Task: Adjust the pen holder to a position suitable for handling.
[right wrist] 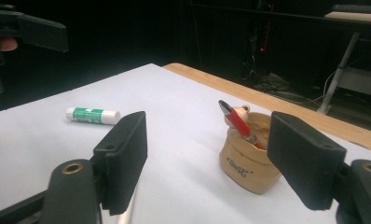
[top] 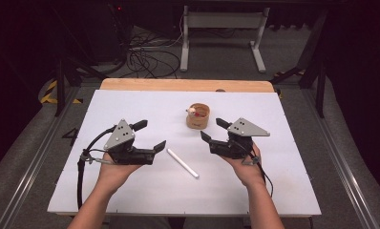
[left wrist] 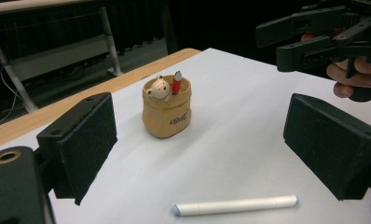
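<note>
Claws: left claw (top: 148,135) and right claw (top: 214,130) held apart, empty; approach step. White pen (top: 182,163) at six o'clock of pen holder (top: 197,117): next, pen to be straddled, clamped.

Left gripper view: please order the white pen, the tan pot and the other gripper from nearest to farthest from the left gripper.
1. white pen, lying low between the left gripper's jaws.
2. tan pot, farther up the table, left of centre.
3. right gripper, top right; not much farther than the pot.
</note>
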{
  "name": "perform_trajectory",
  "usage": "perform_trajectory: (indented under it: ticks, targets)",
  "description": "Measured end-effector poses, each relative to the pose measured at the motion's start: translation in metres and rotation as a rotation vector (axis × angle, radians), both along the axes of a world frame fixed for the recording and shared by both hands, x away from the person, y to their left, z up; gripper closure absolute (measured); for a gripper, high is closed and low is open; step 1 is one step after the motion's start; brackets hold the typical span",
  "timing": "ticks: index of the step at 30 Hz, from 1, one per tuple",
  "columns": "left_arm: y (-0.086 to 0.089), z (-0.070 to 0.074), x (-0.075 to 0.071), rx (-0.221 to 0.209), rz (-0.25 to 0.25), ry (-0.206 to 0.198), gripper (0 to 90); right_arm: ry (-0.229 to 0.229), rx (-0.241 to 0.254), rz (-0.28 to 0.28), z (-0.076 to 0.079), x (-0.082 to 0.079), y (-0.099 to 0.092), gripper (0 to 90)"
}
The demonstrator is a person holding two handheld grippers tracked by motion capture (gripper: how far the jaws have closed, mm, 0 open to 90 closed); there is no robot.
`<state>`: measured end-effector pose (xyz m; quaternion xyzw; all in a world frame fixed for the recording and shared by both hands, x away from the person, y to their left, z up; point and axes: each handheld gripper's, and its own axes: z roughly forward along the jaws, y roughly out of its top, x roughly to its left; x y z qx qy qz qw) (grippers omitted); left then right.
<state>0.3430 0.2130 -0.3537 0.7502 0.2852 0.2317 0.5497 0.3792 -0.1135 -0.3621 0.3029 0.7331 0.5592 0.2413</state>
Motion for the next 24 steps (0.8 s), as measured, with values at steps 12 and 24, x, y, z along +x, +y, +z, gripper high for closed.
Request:
perform_trajectory:
  ticks: [12, 24]
  targets:
    - [0.010, -0.007, -0.014, -0.007, -0.010, -0.008, 9.6, 0.013, -0.010, 0.025, -0.006, 0.000, 0.013, 36.7]
    - [0.014, -0.014, -0.018, -0.024, -0.007, -0.010, 9.4, 0.041, -0.067, 0.066, -0.015, 0.002, 0.036, 37.7]
